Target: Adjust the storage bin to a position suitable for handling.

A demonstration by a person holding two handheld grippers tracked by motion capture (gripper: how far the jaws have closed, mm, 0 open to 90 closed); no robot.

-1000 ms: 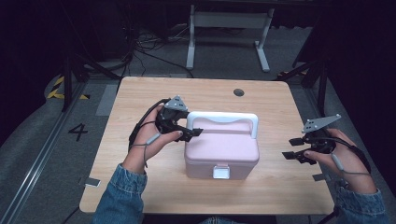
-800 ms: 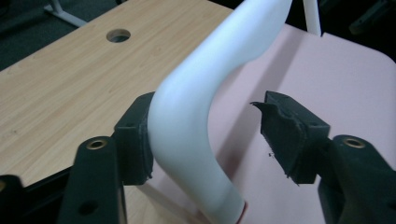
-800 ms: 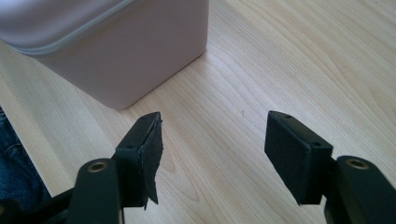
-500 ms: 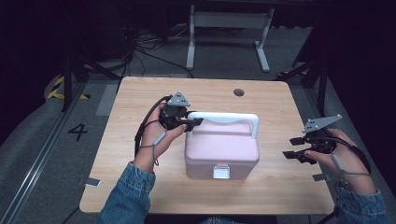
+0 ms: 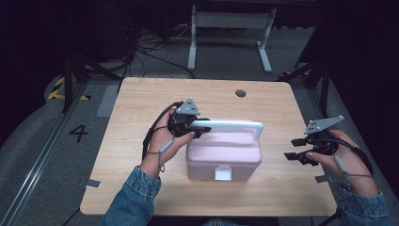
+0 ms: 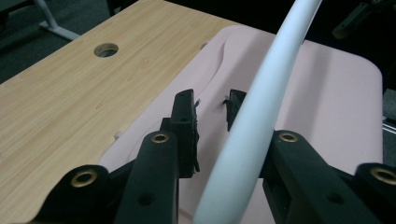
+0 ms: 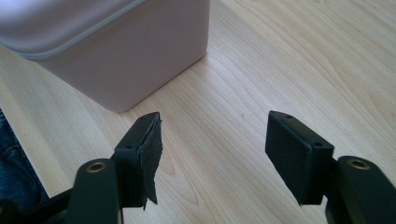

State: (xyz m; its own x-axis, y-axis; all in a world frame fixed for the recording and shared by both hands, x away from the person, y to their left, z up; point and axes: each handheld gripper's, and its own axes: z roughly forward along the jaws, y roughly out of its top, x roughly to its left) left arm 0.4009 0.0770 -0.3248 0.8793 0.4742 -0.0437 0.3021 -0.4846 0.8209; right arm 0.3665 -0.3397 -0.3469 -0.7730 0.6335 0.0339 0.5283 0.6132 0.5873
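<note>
1. A pale wooden table [image 5: 141,117] stands in a dark room with cables on the floor behind it. On it sits a pink box [image 5: 221,155], its white handle [image 5: 230,125] raised and its front latch [image 5: 222,174] facing the person.
2. The left gripper [image 5: 200,127] sits at the handle's left end. Its jaws have just been closing and now stand drawn in on the bar. The bar runs between them on a slant, deep by their roots and along the inner side of one finger [image 6: 236,105], not squarely across the pads. The lid [image 6: 327,102] lies just beneath the fingertips.
3. Risk: a slanted, off-pad hold on a smooth round bar may slip or let it roll when the box is lifted.
4. Risk: the hold is far toward one end of the handle, so the box would probably hang crooked and swing, its far corner dragging on the table.
5. Risk: whether the latch is fastened cannot be told. If it is loose, the lid could rise alone and leave the body behind or tip it.
6. The right gripper [image 5: 292,149] hovers with its fingers [image 7: 292,149] wide apart and nothing between them. The box's corner is just beyond and to one side of them, so it steadies nothing. If the box swings that way, it may strike the spread fingers.
</note>
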